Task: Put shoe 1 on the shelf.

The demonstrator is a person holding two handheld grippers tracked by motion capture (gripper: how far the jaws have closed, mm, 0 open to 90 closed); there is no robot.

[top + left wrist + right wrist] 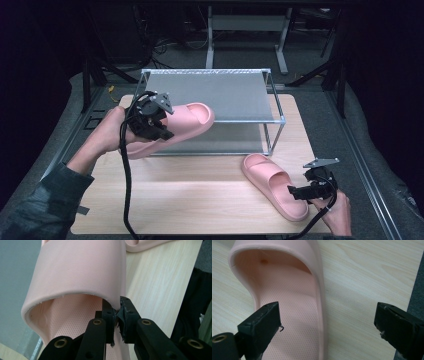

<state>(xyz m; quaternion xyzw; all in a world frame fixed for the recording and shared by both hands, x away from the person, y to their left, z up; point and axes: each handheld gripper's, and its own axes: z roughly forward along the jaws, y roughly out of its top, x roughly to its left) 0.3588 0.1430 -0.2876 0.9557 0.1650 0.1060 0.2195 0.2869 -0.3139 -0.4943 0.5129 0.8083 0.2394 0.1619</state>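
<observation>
My left gripper [159, 131] is shut on the strap edge of a pink slipper [192, 119], held in the air at the left front corner of the metal shoe rack [215, 90], toe pointing toward the top shelf. In the left gripper view the jaws pinch the slipper's strap [80, 270] at its rim. A second pink slipper [272, 182] lies flat on the wooden table [200, 195] at the right. My right gripper [294, 192] is open at that slipper's heel end. In the right gripper view one jaw hangs over the footbed [294, 315] and the other over the bare wood.
The rack has a grey fabric top shelf and a lower shelf [225, 140], and stands at the back of the table. The table's right edge [414, 290] lies close beside my right gripper. Dark floor and desk legs [247, 30] lie beyond.
</observation>
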